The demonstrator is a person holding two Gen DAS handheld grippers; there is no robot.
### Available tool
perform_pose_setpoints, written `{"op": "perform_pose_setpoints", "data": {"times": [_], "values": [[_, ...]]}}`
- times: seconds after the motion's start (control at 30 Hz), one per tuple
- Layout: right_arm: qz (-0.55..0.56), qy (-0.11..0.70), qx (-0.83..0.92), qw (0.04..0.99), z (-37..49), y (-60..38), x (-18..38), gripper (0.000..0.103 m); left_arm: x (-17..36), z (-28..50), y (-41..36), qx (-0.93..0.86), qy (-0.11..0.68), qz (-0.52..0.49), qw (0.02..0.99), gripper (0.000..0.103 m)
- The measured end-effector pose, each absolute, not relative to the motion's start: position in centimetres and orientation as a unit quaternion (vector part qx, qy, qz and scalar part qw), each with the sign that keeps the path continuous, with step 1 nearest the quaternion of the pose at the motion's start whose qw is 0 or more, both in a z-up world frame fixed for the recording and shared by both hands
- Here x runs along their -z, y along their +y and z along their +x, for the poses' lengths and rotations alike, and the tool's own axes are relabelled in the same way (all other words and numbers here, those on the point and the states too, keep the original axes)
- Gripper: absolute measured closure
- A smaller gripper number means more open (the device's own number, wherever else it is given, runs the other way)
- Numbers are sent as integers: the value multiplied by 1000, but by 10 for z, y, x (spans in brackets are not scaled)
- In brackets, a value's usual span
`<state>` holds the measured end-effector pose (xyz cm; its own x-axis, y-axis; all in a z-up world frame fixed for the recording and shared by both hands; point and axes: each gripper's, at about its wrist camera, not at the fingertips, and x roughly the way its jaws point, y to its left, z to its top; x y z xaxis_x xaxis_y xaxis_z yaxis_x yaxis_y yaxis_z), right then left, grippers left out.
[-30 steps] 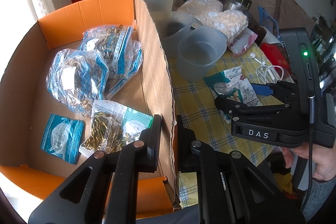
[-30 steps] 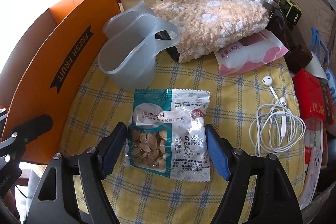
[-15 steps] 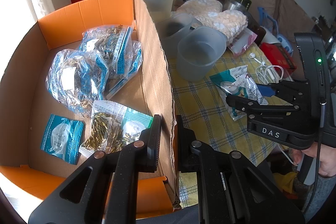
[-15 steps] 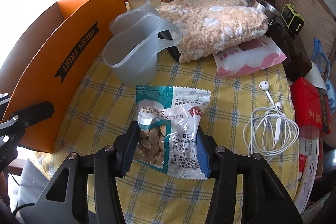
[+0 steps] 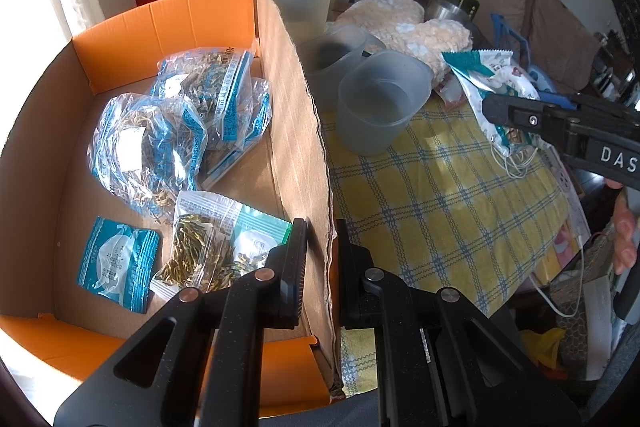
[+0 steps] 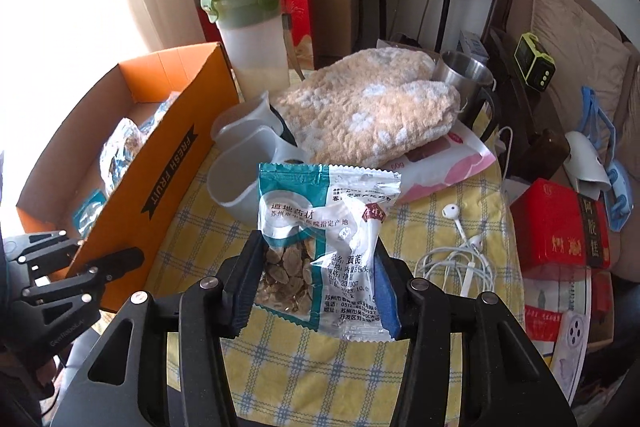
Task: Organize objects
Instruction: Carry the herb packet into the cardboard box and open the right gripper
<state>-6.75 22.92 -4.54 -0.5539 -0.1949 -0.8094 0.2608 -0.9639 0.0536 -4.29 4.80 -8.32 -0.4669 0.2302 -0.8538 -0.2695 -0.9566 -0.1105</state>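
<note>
Right tool [image 6: 316, 283]: closed moments ago, now pinching teal-and-white herb packet [image 6: 324, 247], lifted clear of checked tabletop [image 6: 280, 355]. Left tool [image 5: 320, 267]: pressed together on right wall of cardboard box [image 5: 296, 131]. Inside box: four other packets [image 5: 160, 147]. Beside box: two translucent cups [image 5: 376, 103].

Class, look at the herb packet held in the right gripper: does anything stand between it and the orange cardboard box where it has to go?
Yes. The box's near side wall rises between the herb packet and the box floor, so the packet likely must clear it. The left gripper is clamped on that wall's edge. The translucent cups stand just beside the wall.
</note>
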Motion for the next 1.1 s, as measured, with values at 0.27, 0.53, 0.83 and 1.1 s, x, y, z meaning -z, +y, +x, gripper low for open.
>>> {"op": "perform_pose_setpoints", "data": {"times": [0.27,0.53,0.83,1.1], "values": [[432,54,883,174,-82,203,12,52,83,-42,47,-857,21,-495,145,92],[412,81,877,233,-103,161,-20,52,83,-42,47,-856,20,-495,146,92],[411,99,855,301,-131,107,-32,52,83,-42,48,-856,17,-495,147,92],[413,107,841,332,-141,70,-25,48,83,-43,47,-855,14,-496,151,92]]}}
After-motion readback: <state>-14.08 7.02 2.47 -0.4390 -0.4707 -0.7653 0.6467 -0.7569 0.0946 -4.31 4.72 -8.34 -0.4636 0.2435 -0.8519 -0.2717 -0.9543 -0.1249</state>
